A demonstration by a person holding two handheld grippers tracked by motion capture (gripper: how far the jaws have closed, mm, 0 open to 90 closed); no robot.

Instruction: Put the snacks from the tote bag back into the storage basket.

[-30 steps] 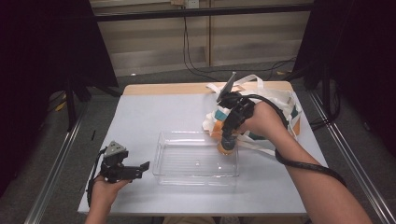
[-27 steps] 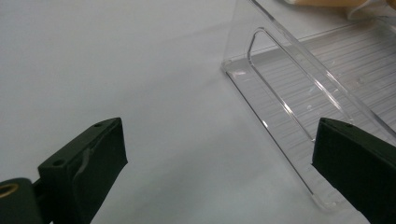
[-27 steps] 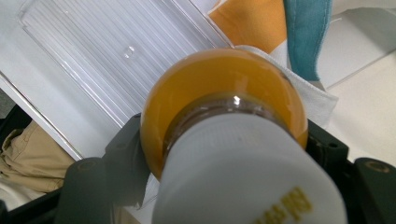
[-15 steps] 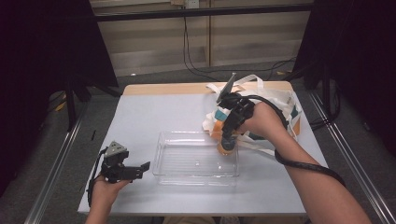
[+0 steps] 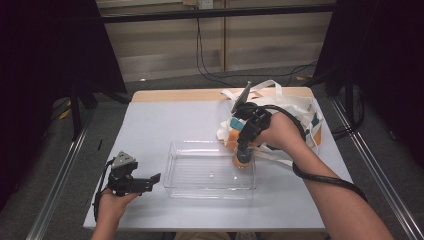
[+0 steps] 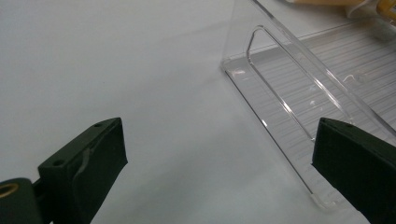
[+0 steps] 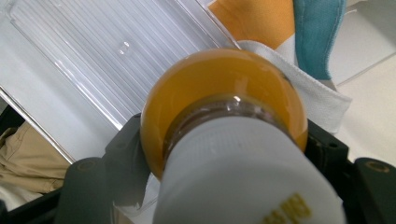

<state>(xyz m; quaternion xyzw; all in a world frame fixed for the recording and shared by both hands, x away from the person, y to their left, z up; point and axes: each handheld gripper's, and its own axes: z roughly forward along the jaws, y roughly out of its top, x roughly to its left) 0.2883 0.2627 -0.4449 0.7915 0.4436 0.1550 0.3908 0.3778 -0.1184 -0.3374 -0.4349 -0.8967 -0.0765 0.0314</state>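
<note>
My right gripper (image 5: 243, 150) points down over the far right corner of a clear plastic tray (image 5: 210, 188) and is shut on an orange bottle (image 5: 243, 160) with a white cap. In the right gripper view the bottle (image 7: 224, 93) hangs between the black jaws of my right gripper (image 7: 224, 154), its cap toward the camera and the ribbed tray (image 7: 107, 51) beneath it. Left of the tray, near the table's front edge, my left gripper (image 5: 155, 179) rests open. Its jaws stand wide apart in the left gripper view, where my left gripper (image 6: 219, 144) faces the tray's near corner (image 6: 289, 107) with nothing between them.
A white cloth tote bag (image 5: 295, 115) with orange and teal patches lies at the back right, just behind the tray and under my right hand. The pale table (image 5: 170, 125) has bare room at the left and far left. Dark floor and metal rails flank it.
</note>
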